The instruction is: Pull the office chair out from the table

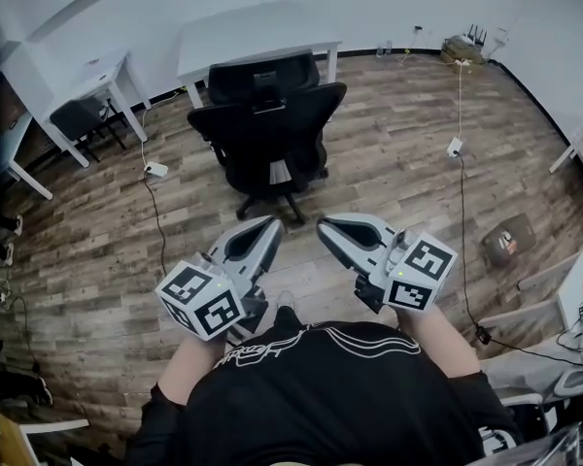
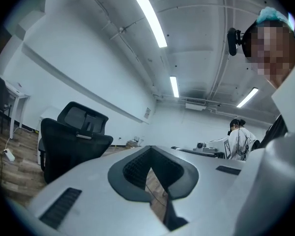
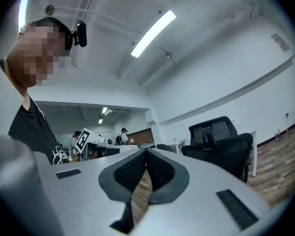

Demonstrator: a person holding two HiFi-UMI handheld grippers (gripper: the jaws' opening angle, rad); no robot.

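Straight ahead of both grippers, well apart across the wood-plank floor (image 1: 398,115): a black mesh-backed office chair on a castor base (image 1: 267,129). Stands upright, backrest and headrest turned toward the person, seat facing the white rectangular table (image 1: 257,35) behind it. From the head view, headrest overlapping the table's near edge. From the gripper views, the same chair (image 2: 71,141) (image 3: 226,146) seemingly out on open floor, not tucked under. Fits a chair drawn clear of the table, and fits equally one only part-way out.

Left gripper (image 1: 269,226) and right gripper (image 1: 327,227) held level and near each other before the chest, tips aimed at the chair. Fingers (image 2: 133,167) of the left clenched tip to tip on nothing. Fingers (image 3: 132,171) of the right likewise pressed together, empty.

Chair placed between the two lines of aim: left of the right gripper's, right of the left gripper's. Hence about equal reach from either hand, judging by the head view. Top edge of the backrest running crosswise to the fingers.
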